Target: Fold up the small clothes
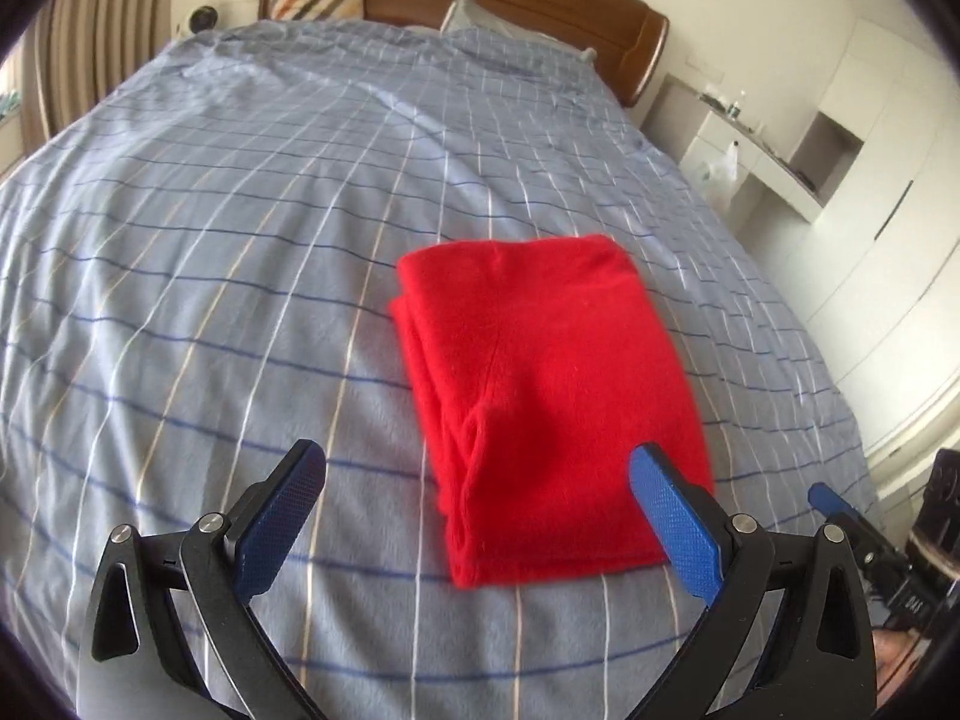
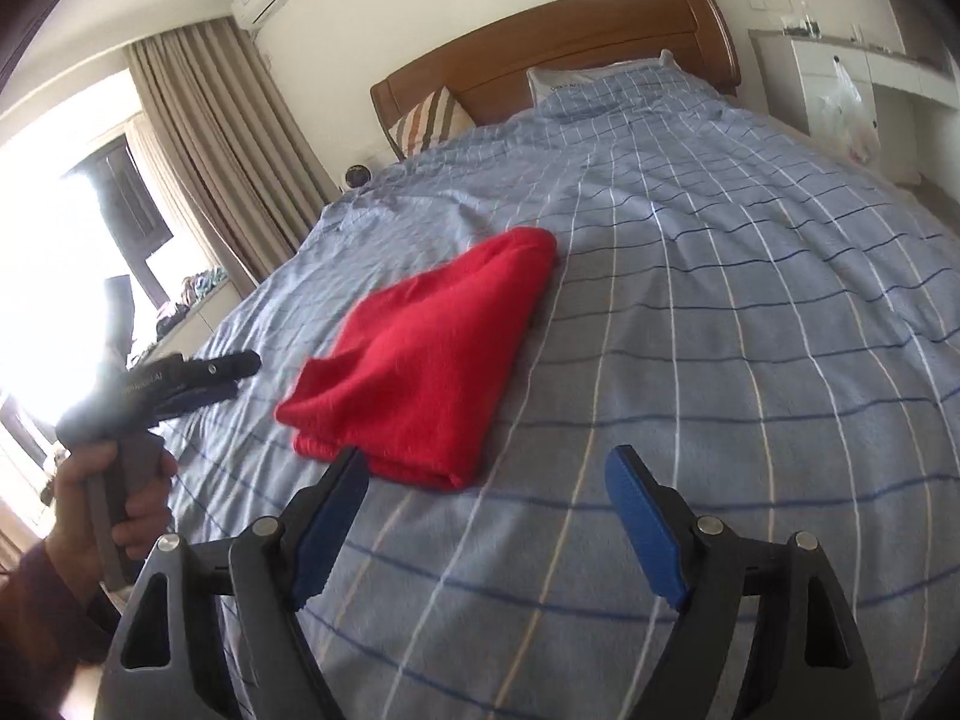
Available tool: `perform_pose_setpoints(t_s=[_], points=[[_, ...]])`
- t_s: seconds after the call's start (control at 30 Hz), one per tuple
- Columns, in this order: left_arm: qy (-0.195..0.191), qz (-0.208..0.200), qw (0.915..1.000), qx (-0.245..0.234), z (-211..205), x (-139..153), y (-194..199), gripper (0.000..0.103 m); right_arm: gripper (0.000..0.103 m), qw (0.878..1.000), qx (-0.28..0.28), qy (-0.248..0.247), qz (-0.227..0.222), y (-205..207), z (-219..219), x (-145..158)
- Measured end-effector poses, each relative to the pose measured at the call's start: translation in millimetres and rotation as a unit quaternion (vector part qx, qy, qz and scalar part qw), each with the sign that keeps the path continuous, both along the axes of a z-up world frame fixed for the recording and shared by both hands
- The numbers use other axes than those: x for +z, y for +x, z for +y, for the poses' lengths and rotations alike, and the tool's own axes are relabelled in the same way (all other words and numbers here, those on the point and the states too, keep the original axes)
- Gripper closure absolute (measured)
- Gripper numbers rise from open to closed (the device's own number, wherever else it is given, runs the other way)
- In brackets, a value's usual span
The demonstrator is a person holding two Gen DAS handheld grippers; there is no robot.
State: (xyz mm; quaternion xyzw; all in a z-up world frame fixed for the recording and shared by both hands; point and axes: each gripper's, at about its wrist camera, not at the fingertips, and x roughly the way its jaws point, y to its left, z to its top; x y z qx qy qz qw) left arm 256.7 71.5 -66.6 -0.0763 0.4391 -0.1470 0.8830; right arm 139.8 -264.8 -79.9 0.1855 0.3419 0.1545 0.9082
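A red garment [image 1: 543,396] lies folded into a thick rectangle on the blue checked bedspread [image 1: 240,240]. My left gripper [image 1: 477,468] is open and empty, held above the garment's near edge, its right finger over the cloth. In the right wrist view the same red garment [image 2: 432,360] lies ahead and left. My right gripper [image 2: 486,468] is open and empty, just short of the garment's near corner. The left gripper [image 2: 234,375] shows at the far left in a hand, clear of the cloth. The right gripper's blue tip [image 1: 831,495] shows at the left wrist view's right edge.
The bed has a wooden headboard [image 2: 540,42] with a striped cushion [image 2: 429,120] and a pillow [image 2: 588,81]. White cabinets [image 1: 870,180] stand to the right of the bed. Curtains [image 2: 204,144] and a bright window are to the left.
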Motion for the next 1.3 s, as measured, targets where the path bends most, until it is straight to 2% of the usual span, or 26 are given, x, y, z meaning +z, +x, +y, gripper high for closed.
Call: perform_pose_setpoints(t_s=[0.07, 0.17, 0.27, 0.33, 0.4, 0.43, 0.47, 0.5, 0.53, 0.57, 0.63, 0.7, 0.8, 0.87, 0.93, 0.97, 1.0, 1.03, 1.07, 1.17, 1.23, 1.3], points=[[0.002, 0.014, 0.9999, 0.009, -4.1, -10.0, 24.2, 0.002, 0.021, 0.998, 0.01, 0.05, 0.035, 45.8, -2.4, -2.8], [-0.014, 0.042, 0.9988, 0.02, -4.3, -27.4, 51.3, 0.002, 0.02, 0.989, 0.023, 0.111, 0.095, 110.2, 2.5, -21.9], [-0.012, 0.073, 0.997, 0.024, -3.0, -44.0, 68.8, 0.002, 0.021, 0.981, 0.03, 0.137, 0.136, 161.9, 13.7, -46.0], [-0.011, 0.092, 0.9956, 0.012, -4.9, -52.6, 75.5, 0.002, 0.021, 0.974, 0.034, 0.159, 0.156, 186.5, 20.8, -61.0], [-0.006, 0.097, 0.9953, -0.002, -8.2, -58.0, 77.7, 0.002, 0.022, 0.973, 0.033, 0.158, 0.167, 203.0, 29.8, -71.0], [-0.002, 0.097, 0.9952, -0.007, -10.2, -59.3, 79.9, 0.003, 0.028, 0.975, 0.037, 0.149, 0.162, 208.1, 35.1, -72.1], [0.004, 0.096, 0.9953, -0.011, -13.0, -60.8, 79.9, 0.011, 0.038, 0.978, 0.043, 0.134, 0.156, 212.3, 41.9, -71.6], [0.006, 0.093, 0.9955, -0.018, -16.4, -61.7, 78.8, 0.041, 0.045, 0.981, 0.049, 0.108, 0.155, 216.7, 48.7, -71.6], [0.001, 0.093, 0.9953, -0.028, -19.3, -61.9, 77.8, 0.06, 0.064, 0.984, 0.054, 0.068, 0.153, 218.3, 57.8, -70.1], [-0.006, 0.094, 0.995, -0.033, -22.0, -62.1, 77.1, 0.078, 0.07, 0.988, 0.057, 0.018, 0.144, 218.1, 67.6, -65.7], [0.012, 0.069, 0.9972, -0.026, -27.1, -53.6, 69.3, 0.083, 0.075, 0.989, 0.067, -0.084, 0.098, 208.0, 90.2, -50.2], [0.018, 0.041, 0.9987, -0.025, -28.9, -40.5, 59.3, 0.084, 0.077, 0.981, 0.079, -0.173, 0.039, 191.0, 113.4, -32.3], [-0.006, 0.007, 0.9998, -0.02, -19.2, -13.0, 51.0, 0.084, 0.077, 0.973, 0.089, -0.211, -0.035, 167.7, 127.9, 0.2], [-0.012, -0.009, 0.9997, -0.019, -14.7, 3.0, 51.5, 0.084, 0.077, 0.972, 0.088, -0.206, -0.066, 163.5, 128.4, 20.0], [-0.006, -0.009, 0.9998, -0.015, -16.2, 6.6, 62.7, 0.075, 0.076, 0.975, 0.082, -0.191, -0.074, 169.0, 121.3, 32.4], [0.006, 0.0, 1.0, -0.007, -19.1, 2.7, 70.7, 0.057, 0.068, 0.978, 0.077, -0.181, -0.071, 176.1, 119.0, 34.4], [0.027, 0.006, 0.9996, 0.007, -19.9, -2.7, 76.8, 0.034, 0.06, 0.981, 0.073, -0.17, -0.056, 183.7, 112.7, 31.7], [0.05, 0.009, 0.9983, 0.027, -18.7, -7.7, 78.7, 0.027, 0.032, 0.984, 0.064, -0.166, -0.028, 193.0, 105.0, 25.2], [0.065, 0.005, 0.9969, 0.044, -15.2, -10.5, 76.2, 0.025, 0.017, 0.985, 0.044, -0.168, 0.0, 199.0, 96.9, 18.4], [0.073, -0.024, 0.9955, 0.056, -0.9, -8.5, 48.6, 0.02, 0.016, 0.987, 0.0, -0.158, 0.029, 187.9, 63.0, 9.8], [0.118, -0.061, 0.9891, 0.063, -0.9, 0.6, 22.6, 0.013, 0.013, 0.984, -0.008, -0.173, 0.032, 167.5, 50.2, 10.6], [0.167, -0.103, 0.9785, 0.064, -5.3, 11.3, -5.5, 0.001, 0.013, 0.981, -0.004, -0.191, 0.03, 140.1, 44.1, 13.9]])
